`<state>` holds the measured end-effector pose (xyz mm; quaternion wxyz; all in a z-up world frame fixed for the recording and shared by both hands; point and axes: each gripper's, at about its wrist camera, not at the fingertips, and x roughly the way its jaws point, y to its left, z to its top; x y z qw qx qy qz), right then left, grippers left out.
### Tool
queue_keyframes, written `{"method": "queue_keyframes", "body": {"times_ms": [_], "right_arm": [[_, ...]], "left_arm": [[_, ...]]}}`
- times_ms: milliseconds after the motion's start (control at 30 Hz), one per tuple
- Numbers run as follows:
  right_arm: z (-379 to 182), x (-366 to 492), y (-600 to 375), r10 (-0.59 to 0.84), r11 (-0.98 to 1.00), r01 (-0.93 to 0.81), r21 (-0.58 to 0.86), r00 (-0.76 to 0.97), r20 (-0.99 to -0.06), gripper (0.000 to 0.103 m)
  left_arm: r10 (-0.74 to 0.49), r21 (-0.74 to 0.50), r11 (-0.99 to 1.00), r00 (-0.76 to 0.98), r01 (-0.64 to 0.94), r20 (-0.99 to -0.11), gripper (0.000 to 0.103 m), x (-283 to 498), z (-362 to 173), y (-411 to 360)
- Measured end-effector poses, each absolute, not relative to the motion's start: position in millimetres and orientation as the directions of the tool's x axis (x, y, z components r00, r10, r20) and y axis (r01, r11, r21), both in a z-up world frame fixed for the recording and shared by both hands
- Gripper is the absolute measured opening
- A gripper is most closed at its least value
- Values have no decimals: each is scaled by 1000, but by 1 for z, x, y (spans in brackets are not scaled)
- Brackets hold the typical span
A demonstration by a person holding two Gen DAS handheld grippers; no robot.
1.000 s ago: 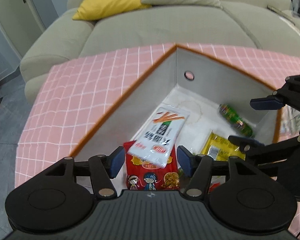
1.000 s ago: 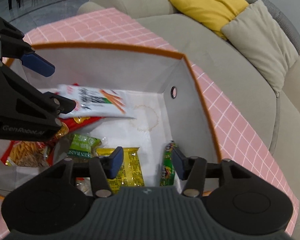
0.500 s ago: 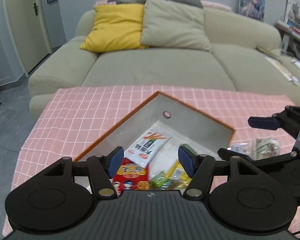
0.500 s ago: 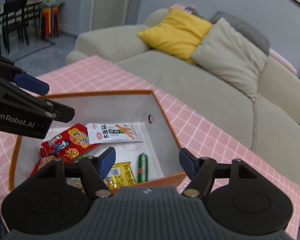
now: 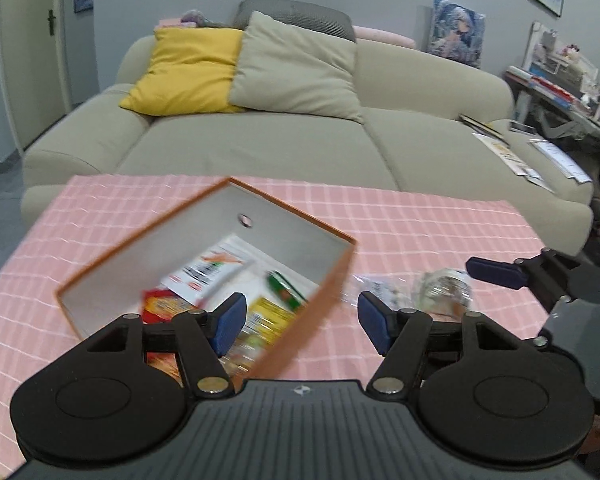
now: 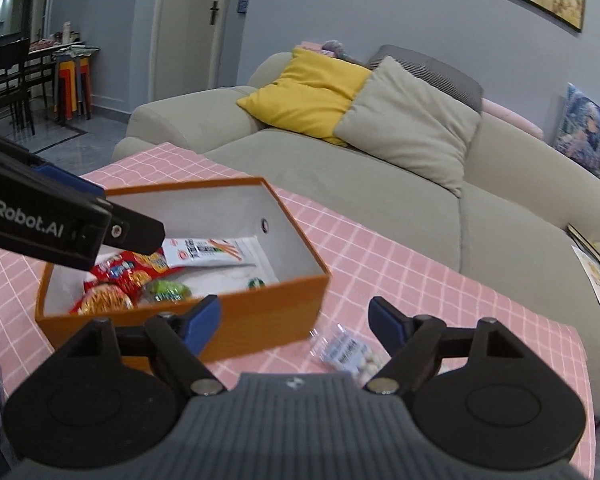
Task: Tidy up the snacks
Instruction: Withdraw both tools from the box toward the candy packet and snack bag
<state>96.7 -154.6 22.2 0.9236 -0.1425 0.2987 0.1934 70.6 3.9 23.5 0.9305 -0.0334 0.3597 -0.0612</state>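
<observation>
An orange box (image 5: 328, 280) (image 6: 260, 312) with white inside stands on the pink checked tablecloth (image 5: 420, 224). It holds a white snack packet (image 6: 208, 252), red packets (image 6: 128, 268), a yellow packet (image 5: 272, 316) and a green stick (image 5: 284, 286). Clear snack bags (image 5: 440, 288) (image 6: 348, 354) lie on the cloth right of the box. My left gripper (image 5: 302, 322) is open and empty above the box's right corner. My right gripper (image 6: 294, 320) is open and empty above the box's near right side.
A beige sofa (image 5: 300, 140) with a yellow cushion (image 5: 188, 68) and a beige cushion (image 5: 296, 68) stands behind the table. Papers (image 5: 500, 148) lie on its right seat. A door (image 6: 188, 28) and dining chairs (image 6: 4, 80) are far left.
Both grippers have risen up and back out of the box. The white packet the left gripper was around now lies inside the box. The bags beside the box have come into view.
</observation>
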Motion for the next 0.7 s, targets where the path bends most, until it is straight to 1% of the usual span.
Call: {"method": "queue_keyframes", "body": {"times_ms": [200, 300, 467, 700], "right_arm": [[-5, 75, -188, 222, 910, -388, -148, 755, -617, 79], [-22, 69, -203, 187, 914, -372, -161, 739, -647, 79], [-43, 69, -226, 136, 925, -336, -178, 729, -671, 79], [-51, 89, -262, 70, 947, -262, -184, 729, -681, 77]], "left_arm": [[-219, -183, 975, 703, 128, -677, 75, 59, -5, -19], [-233, -185, 972, 677, 144, -698, 73, 58, -21, -31], [-255, -203, 967, 650, 156, -715, 73, 64, -39, -46], [-274, -204, 962, 622, 183, -733, 73, 80, -53, -65]]}}
